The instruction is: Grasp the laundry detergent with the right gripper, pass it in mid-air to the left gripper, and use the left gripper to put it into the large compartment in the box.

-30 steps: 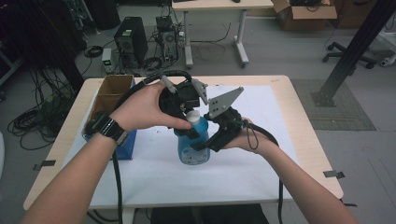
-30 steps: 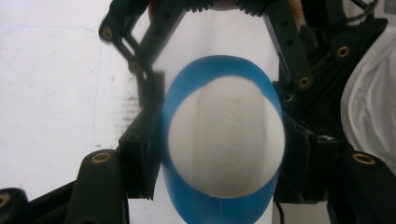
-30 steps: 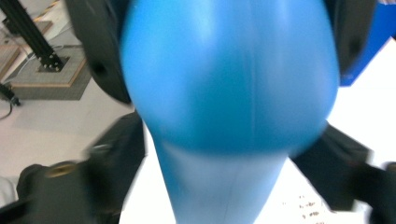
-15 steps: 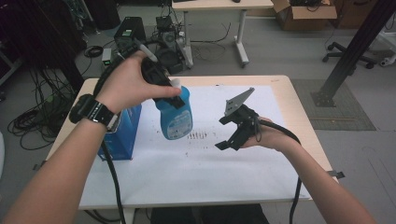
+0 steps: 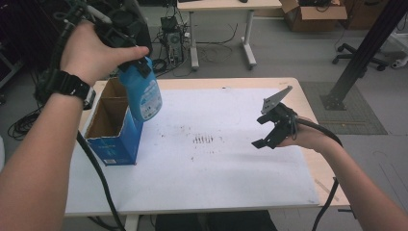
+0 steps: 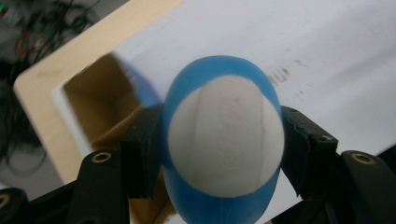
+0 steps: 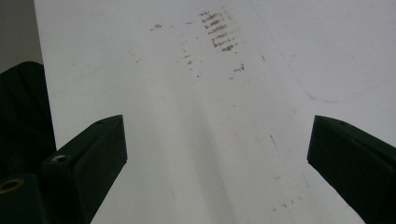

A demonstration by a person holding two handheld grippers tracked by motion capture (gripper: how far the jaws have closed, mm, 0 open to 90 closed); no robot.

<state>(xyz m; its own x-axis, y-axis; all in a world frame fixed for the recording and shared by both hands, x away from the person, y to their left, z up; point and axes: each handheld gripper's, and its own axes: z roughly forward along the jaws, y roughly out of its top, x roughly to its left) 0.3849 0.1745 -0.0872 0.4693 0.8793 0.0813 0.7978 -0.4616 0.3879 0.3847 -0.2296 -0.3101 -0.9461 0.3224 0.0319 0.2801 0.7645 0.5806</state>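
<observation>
Lifted up and away to the left since a second ago, the blue bottle (image 5: pixel 146 93) now hangs in the left gripper (image 5: pixel 139 65) above the open cardboard box (image 5: pixel 113 126), where before both grippers met over it at the middle of the surface (image 5: pixel 226 173). The left gripper is clamped on the bottle, a black pad pressing each side of it; in the left gripper view the bottle (image 6: pixel 223 140) sits squarely between the jaws, its blue body and white label facing the camera, with the brown inside of the box (image 6: pixel 100 107) just beyond and below it. The bottle hangs from the gripper tilted, its base over the box's right-hand wall, not touching it as far as I can tell.

The right gripper (image 5: pixel 270 132) has pulled off toward the right edge of the surface, well apart from the bottle. Its jaws have just been opening and now stand wide with nothing between them; in the right gripper view the right gripper (image 7: pixel 217 144) looks down past its two black pads at the bare white sheet (image 7: pixel 187 116), with a patch of dark smudges (image 7: pixel 219 30) farther out ahead of it. From the high view those smudges (image 5: pixel 204 139) lie between the two grippers, nearer the right one.
</observation>
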